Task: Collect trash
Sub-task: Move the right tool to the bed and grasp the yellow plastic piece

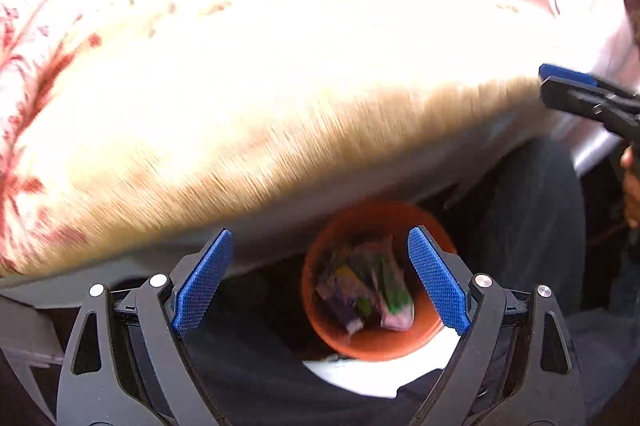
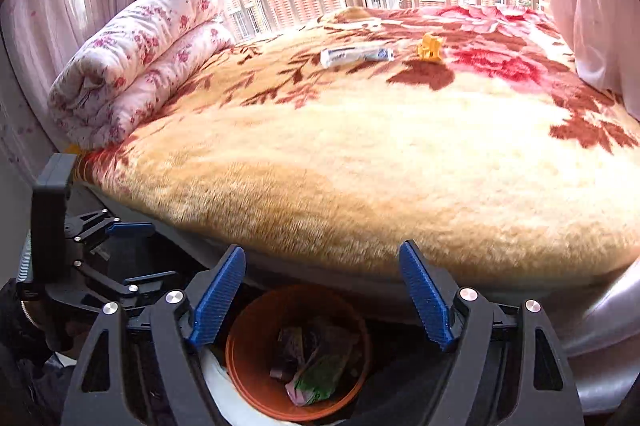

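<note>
Wrappers in orange bin, below right gripper spread fingers

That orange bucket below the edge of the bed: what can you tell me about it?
The round orange plastic-looking bucket stands upright and open on the floor, below the edge of the fluffy beige and red flowered blanket. Inside lie crumpled wrappers, green, pink and dark. Something white lies under or beside its base. Both grippers are above it; neither touches it.

Left view overexposed, prob. motion-blurred; window daylight.
</note>
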Available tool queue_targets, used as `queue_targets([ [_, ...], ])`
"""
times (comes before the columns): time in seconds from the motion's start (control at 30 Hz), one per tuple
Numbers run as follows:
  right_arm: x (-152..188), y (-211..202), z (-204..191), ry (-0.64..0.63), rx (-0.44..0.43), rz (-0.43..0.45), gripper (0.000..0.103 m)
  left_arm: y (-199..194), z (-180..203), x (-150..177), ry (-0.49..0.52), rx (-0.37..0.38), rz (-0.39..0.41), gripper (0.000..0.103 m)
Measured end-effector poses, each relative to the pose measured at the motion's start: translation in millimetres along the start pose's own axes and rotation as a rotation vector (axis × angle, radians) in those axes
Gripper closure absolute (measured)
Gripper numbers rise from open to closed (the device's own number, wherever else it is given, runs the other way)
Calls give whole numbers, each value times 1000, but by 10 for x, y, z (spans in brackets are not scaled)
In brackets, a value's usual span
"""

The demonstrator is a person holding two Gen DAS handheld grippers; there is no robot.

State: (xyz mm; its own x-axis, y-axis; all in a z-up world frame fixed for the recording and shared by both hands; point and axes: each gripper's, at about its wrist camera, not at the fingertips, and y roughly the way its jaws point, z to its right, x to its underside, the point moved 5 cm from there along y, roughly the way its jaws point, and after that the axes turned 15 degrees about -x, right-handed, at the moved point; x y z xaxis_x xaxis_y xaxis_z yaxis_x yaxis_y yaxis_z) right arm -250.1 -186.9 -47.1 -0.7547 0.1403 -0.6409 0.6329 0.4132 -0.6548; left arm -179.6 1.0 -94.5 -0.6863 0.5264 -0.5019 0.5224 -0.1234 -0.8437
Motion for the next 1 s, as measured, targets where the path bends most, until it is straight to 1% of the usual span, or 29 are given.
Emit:
queue_targets([
  [0.1,-301,-25,107,-21,27,33,20,-89,-168,-250,-45,-20,50,16],
  [0.23,-729,24,321,-34,60,66,20,-27,-273,-669,-100,-29,95,16],
  [0.33,-1093,86,484,-55,93,91,19,104,-299,-996,-108,-56,129,16],
  [0.43,-1402,256,691,-55,128,102,18,262,-249,-1297,-98,-76,160,16],
  [0.53,-1675,434,940,-27,148,111,18,414,-207,-1503,-101,-60,168,16],
  [0.63,-1914,610,1176,-4,162,119,18,586,-175,-1651,-119,-37,158,16],
  [0.73,-2099,802,1373,-7,197,113,18,757,-157,-1801,-150,-18,141,16],
  [0.8,-2220,950,1504,-11,215,106,18,863,-149,-1913,-168,-23,133,16],
  [0.87,-2315,1102,1609,-14,224,95,18,954,-147,-2006,-179,-45,131,16],
  [1.0,-2468,1378,1767,-9,212,72,18,1128,-168,-2118,-199,-70,118,16],
])
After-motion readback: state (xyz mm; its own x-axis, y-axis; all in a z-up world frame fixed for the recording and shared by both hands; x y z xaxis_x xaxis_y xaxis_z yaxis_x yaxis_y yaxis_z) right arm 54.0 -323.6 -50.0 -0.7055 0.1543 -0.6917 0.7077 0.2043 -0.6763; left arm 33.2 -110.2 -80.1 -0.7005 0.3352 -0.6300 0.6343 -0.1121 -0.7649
